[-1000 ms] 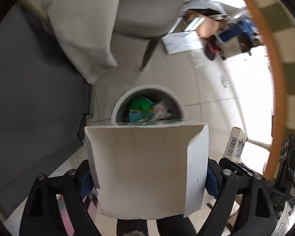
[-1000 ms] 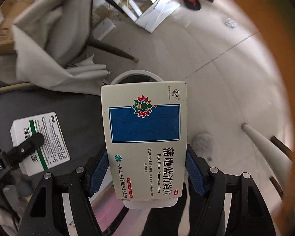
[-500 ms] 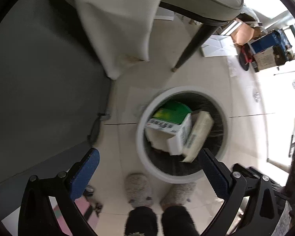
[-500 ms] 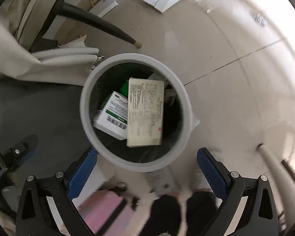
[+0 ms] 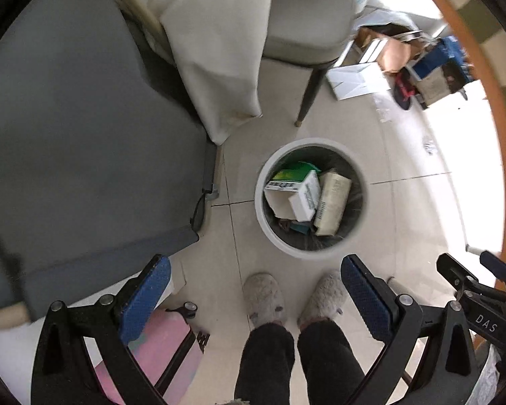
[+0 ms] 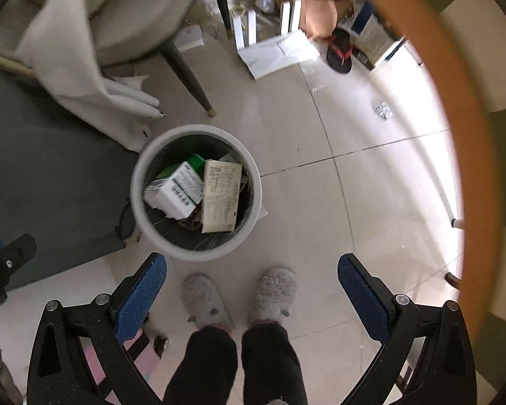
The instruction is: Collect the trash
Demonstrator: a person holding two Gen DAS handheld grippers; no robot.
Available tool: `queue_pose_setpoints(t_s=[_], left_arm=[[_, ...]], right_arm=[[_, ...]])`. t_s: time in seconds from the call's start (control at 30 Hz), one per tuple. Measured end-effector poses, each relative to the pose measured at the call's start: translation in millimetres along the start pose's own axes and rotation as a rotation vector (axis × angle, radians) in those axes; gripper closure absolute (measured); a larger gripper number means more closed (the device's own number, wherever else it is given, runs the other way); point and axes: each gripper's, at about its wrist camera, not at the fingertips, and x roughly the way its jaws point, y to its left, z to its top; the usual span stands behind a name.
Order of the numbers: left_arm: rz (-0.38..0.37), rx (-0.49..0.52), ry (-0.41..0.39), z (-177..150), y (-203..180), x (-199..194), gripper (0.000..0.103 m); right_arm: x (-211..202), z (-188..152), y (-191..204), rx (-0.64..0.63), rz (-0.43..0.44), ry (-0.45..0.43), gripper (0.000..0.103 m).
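Observation:
A round white trash bin [image 5: 259, 199] [image 6: 137, 189] with a dark liner stands on the tiled floor below both grippers. Inside it lie a white-and-green carton [image 5: 303, 195] [image 6: 180, 190] and a beige medicine box [image 5: 332, 204] [image 6: 221, 199], side by side on other rubbish. My left gripper [image 5: 254, 260] hangs high over the floor, just in front of the bin, open with nothing between its blue pads. My right gripper [image 6: 252, 258] is likewise open and bare, with the bin ahead and to its left.
The person's grey slippers [image 5: 264, 298] [image 6: 204, 300] stand close to the bin. A grey-topped table [image 5: 67, 128] lies left, with a chair leg [image 5: 308, 96] and a draped cloth [image 5: 219, 50] behind. A pink suitcase [image 5: 155, 347], back clutter and an orange-rimmed table [image 6: 455, 135] are there too.
Both grippers opened and let go of their boxes, which dropped into the bin. Both grippers then rose, so the bin looks smaller and farther below.

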Motion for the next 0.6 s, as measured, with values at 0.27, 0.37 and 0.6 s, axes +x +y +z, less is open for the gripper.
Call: queue_pose_setpoints(t_s=[0.27, 0.37, 0.6], left_arm=[[-0.047, 0.081, -0.058, -38.2, -12.8, -144.1, 0.000], [-0.075, 0.092, -0.081, -54.1, -14.5, -194.6, 0.000], [-0.158, 0.082, -0.167, -80.6, -9.4, -297.8, 0.000]], right_arm=[[-164.7, -34.3, -4.1, -0.034, 0.049, -0.061, 0.001], [-221.8, -48.7, -9.4, -0.025, 0.081, -0.075, 0.001], [-342.1, -78.1, -24.0, -0.037, 0.155, -0.143, 0.001]])
